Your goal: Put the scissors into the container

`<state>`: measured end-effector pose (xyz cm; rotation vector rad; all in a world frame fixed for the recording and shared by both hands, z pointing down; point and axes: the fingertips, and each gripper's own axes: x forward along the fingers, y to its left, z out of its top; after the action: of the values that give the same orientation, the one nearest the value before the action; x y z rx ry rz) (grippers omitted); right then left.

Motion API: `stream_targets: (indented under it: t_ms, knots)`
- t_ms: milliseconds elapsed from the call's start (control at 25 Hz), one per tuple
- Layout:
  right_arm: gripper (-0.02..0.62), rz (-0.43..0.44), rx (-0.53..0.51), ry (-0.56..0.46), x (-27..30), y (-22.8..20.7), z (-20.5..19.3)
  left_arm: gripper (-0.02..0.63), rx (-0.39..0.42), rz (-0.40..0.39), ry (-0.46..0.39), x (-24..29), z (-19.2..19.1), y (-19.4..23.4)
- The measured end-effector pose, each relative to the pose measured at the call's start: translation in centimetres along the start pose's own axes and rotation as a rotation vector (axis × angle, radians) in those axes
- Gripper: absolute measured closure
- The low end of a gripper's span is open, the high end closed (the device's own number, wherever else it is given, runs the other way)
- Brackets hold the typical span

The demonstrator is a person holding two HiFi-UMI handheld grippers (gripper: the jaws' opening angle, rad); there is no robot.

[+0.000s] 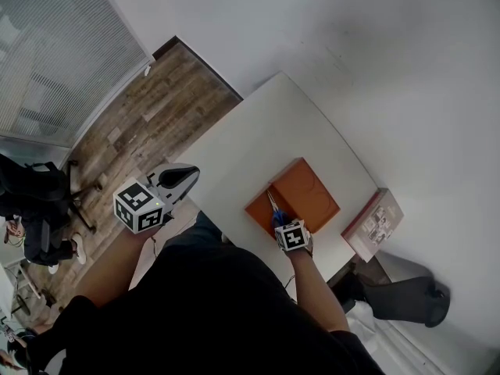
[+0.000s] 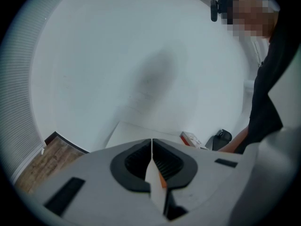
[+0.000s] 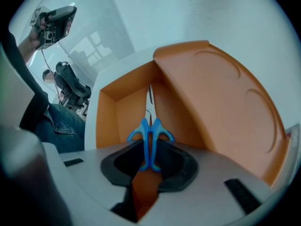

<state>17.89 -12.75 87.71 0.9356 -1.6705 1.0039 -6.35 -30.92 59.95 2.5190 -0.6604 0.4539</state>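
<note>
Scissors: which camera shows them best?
Right gripper view: scissors centred, blue handles clamped in its tongs, blades pointing into the orange container. Head view shows them tiny; left gripper view, not at all.
</note>
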Motion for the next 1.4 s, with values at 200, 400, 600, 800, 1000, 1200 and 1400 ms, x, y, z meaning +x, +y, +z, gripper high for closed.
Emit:
stream_targets:
  t_ms: [200,400,600,800,1000,1200,1400]
  knots:
    - [0.509,-0.007,-0.009,-0.004,0.1,-0.1,0.2,0.588,-0.003,-0.001,0.0,0.0,-0.1,-0.1]
    - [0.488,-0.011,-0.007,-0.016,-0.1,-0.1,0.5,0.588,-0.002,-0.003,-0.003,-0.2,-0.2,-0.3]
    - [0.485,-0.017,-0.008,-0.024,-0.8,-0.1,0.8,0.588,0.0,-0.002,-0.01,-0.5,0.0,-0.6]
    - [0.485,-0.019,-0.01,-0.045,-1.7,0.1,1.0,0.588,0.005,-0.007,-0.019,-0.7,0.2,-1.2]
    - [0.485,-0.017,-0.01,-0.065,-2.5,0.4,1.0,0.588,0.013,-0.015,-0.024,-0.8,0.2,-2.1]
    - [0.485,-0.018,-0.012,-0.095,-3.8,0.8,1.2,0.588,0.025,-0.022,-0.028,-1.0,0.1,-3.1]
    - [0.485,-0.022,-0.016,-0.129,-5.3,1.2,1.3,0.588,0.038,-0.033,-0.037,-1.1,0.2,-4.2]
